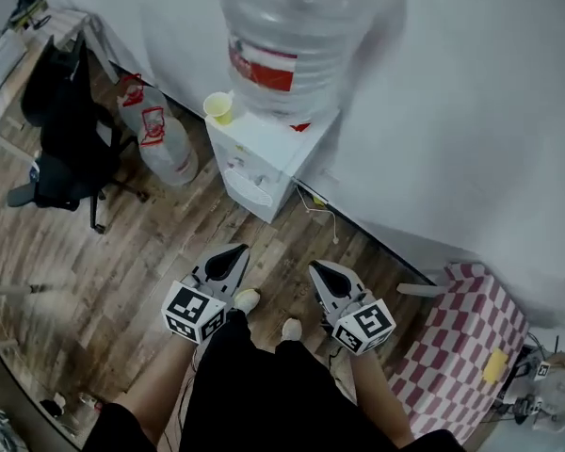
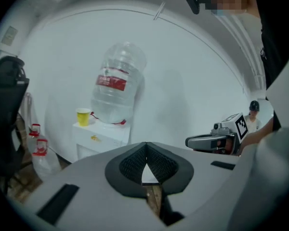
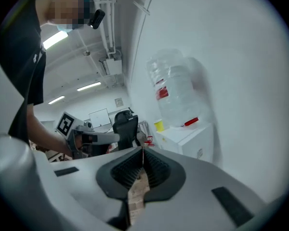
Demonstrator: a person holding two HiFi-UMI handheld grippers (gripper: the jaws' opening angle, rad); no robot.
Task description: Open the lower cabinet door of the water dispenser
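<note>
The left gripper (image 1: pixel 234 252) and right gripper (image 1: pixel 318 269) are hovering with jaws pressed together, gripping nothing; the water dispenser (image 1: pixel 264 158) is standing at their twelve o'clock, well apart; a yellow cup (image 1: pixel 218 107) is sitting on its ten o'clock corner.

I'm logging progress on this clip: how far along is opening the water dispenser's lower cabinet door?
Nothing looks done: the lower door of the white water dispenser, under its clear upturned bottle, is not swung out. In hand: the left gripper and right gripper are shut, empty, and held apart from it over the wooden floor. Remaining: approach, grip the door, pull it open.
</note>
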